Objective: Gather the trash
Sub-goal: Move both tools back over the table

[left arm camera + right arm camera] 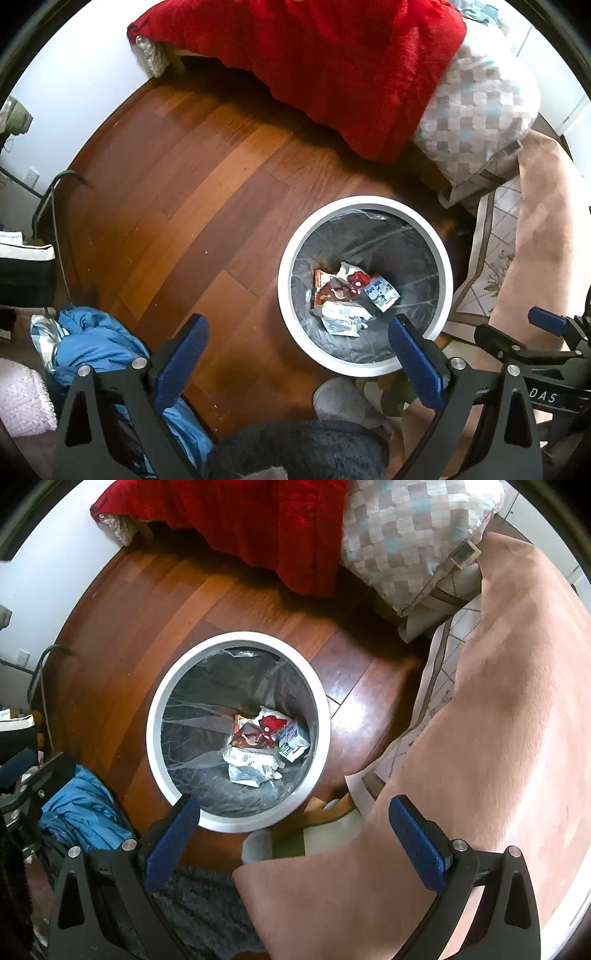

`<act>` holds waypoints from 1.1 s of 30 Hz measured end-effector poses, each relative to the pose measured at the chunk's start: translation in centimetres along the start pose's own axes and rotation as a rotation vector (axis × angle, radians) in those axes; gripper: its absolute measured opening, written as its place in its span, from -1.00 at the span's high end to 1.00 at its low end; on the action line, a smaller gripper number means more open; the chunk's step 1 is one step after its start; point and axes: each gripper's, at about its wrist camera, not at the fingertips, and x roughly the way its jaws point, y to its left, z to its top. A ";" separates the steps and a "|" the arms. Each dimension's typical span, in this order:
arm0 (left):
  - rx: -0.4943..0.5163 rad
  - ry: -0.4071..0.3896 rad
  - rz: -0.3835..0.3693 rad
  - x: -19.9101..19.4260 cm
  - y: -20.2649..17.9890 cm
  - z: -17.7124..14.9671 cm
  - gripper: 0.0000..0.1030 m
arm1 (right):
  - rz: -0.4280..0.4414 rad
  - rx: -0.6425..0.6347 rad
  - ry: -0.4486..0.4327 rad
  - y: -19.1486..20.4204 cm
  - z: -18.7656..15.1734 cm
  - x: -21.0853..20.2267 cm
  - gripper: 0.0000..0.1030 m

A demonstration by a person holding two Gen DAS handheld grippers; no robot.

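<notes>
Bin (364,206): round, white rim, clear liner inside, upright on wood floor, open top.
Trash at bin bottom, clustered toward bin's far-right side:
- milk carton (382,293), white-blue, "Pure Milk" print, lying flat, rightmost in bin.
- red wrapper (357,280), crumpled, just left of carton, touching it.
- brown snack packet (330,291), left of red wrapper.
- white crumpled wrapper (341,317), nearest side of pile, under packet.

We see a red blanket (317,62) beside a checkered pillow (476,110), and blue clothing (96,343) on the wooden floor (192,206).
</notes>
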 end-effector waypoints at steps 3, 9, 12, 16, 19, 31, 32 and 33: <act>0.007 -0.020 0.001 -1.1 -0.4 -0.3 -0.92 | 0.005 0.006 -0.017 -0.1 -0.5 -1.1 -1.00; 0.016 -0.078 -0.003 -4.4 -1.0 -0.9 -0.92 | 0.020 0.007 -0.075 0.0 -1.3 -4.5 -1.00; 0.019 -0.115 -0.001 -6.3 -1.3 -1.5 -0.92 | 0.034 0.015 -0.117 -0.2 -2.0 -7.1 -1.00; 0.024 -0.161 -0.016 -9.3 -1.9 -2.2 -0.92 | 0.056 0.021 -0.176 -0.4 -3.1 -10.6 -1.00; 0.034 -0.206 -0.027 -11.8 -2.3 -2.4 -0.92 | 0.079 0.024 -0.220 -0.7 -4.1 -13.4 -1.00; 0.104 -0.397 -0.052 -20.4 -7.8 -3.8 -0.92 | 0.196 0.164 -0.407 -7.8 -9.2 -24.5 -1.00; 0.119 -0.405 -0.059 -20.5 -9.0 -3.8 -0.92 | 0.196 0.177 -0.410 -8.7 -9.6 -24.8 -1.00; 0.130 -0.407 -0.069 -20.5 -10.0 -3.7 -0.92 | 0.183 0.204 -0.415 -10.4 -10.3 -25.1 -1.00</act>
